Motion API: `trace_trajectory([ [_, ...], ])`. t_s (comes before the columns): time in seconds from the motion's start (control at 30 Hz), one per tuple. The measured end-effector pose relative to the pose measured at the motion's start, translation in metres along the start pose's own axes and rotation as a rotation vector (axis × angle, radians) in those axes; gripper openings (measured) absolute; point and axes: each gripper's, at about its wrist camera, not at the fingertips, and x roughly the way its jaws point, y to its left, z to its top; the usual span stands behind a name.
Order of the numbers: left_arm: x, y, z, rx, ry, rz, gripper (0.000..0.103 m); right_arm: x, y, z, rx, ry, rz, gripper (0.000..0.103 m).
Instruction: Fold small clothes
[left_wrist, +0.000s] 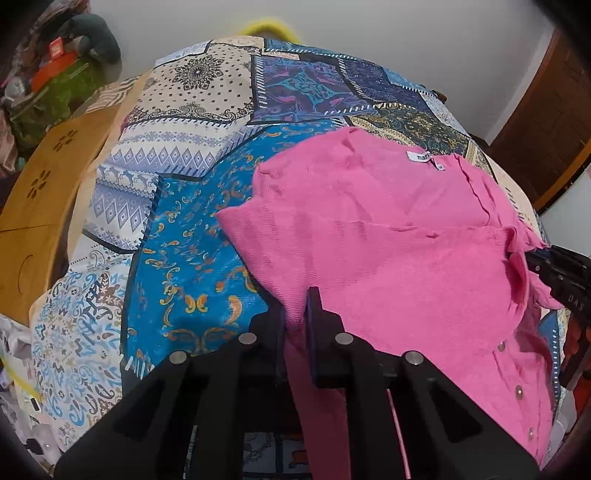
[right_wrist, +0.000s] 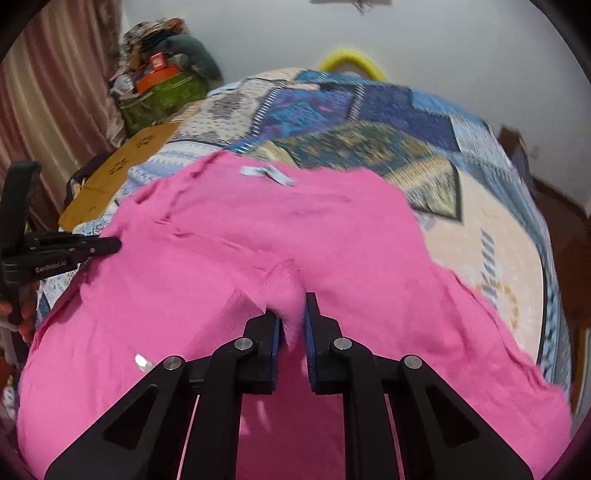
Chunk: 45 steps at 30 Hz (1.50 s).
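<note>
A pink knit cardigan (left_wrist: 388, 236) with a white neck label (left_wrist: 421, 157) and small buttons lies on a patchwork bedspread (left_wrist: 192, 206). My left gripper (left_wrist: 295, 314) is shut on the cardigan's near left edge. The right gripper's fingers (left_wrist: 554, 266) show at the right edge of that view, clamped on the garment's right side. In the right wrist view the cardigan (right_wrist: 258, 236) fills the middle, and my right gripper (right_wrist: 293, 317) is shut on a pinch of its fabric. The left gripper's fingers (right_wrist: 92, 247) hold the cardigan's left edge there.
A wooden board with flower cut-outs (left_wrist: 40, 192) lies left of the bed. Piled bags and clutter (right_wrist: 162, 85) stand at the far left corner. A yellow rim (right_wrist: 351, 59) shows behind the bed. A wooden door (left_wrist: 554, 122) stands on the right.
</note>
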Motion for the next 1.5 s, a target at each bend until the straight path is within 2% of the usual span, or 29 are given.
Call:
trace_trajectory([
  [0.13,-0.001,-0.008,-0.002,0.042,-0.003,0.062,0.017,-0.007,-0.018,-0.011,0.036,0.002,-0.051,0.010],
  [0.27,-0.010,-0.012,-0.003,0.034,0.011,0.058,0.018,-0.027,-0.028,-0.021,0.066,-0.003,-0.041,0.011],
  [0.33,-0.018,-0.017,-0.003,0.035,0.006,0.060,0.019,-0.035,-0.029,-0.020,0.071,-0.009,-0.024,0.022],
  [0.43,-0.028,-0.021,-0.008,0.011,-0.008,0.051,0.037,-0.045,-0.020,-0.018,0.070,-0.036,0.020,0.041],
  [0.5,-0.031,-0.025,-0.013,-0.003,-0.015,0.034,0.051,-0.045,-0.006,-0.017,0.037,-0.055,0.034,0.046],
  [0.57,-0.031,-0.029,-0.018,0.003,-0.013,0.043,0.051,-0.036,0.009,-0.018,-0.004,-0.055,0.028,0.051],
  [0.67,-0.024,-0.029,-0.025,0.019,0.018,0.085,0.051,-0.017,0.017,-0.024,-0.027,-0.008,0.021,0.051],
  [0.77,-0.027,-0.023,-0.031,0.001,0.022,0.080,0.051,-0.002,0.013,-0.034,-0.006,0.052,0.016,0.051],
  [0.83,-0.034,-0.020,-0.034,-0.012,0.015,0.074,0.051,-0.003,0.006,-0.041,0.007,0.059,0.014,0.051],
  [1.0,-0.058,-0.023,-0.037,-0.033,-0.024,0.055,0.051,-0.037,-0.022,-0.054,0.060,0.019,-0.031,0.051],
  [1.23,-0.092,-0.046,-0.039,-0.008,-0.111,0.061,0.061,-0.123,-0.089,-0.089,0.169,-0.105,-0.188,0.051],
  [1.43,-0.096,-0.072,-0.042,0.022,-0.118,0.032,0.062,-0.159,-0.151,-0.127,0.301,-0.117,-0.327,0.052],
  [1.5,-0.094,-0.080,-0.042,0.033,-0.110,0.026,0.062,-0.160,-0.175,-0.141,0.373,-0.110,-0.329,0.052],
])
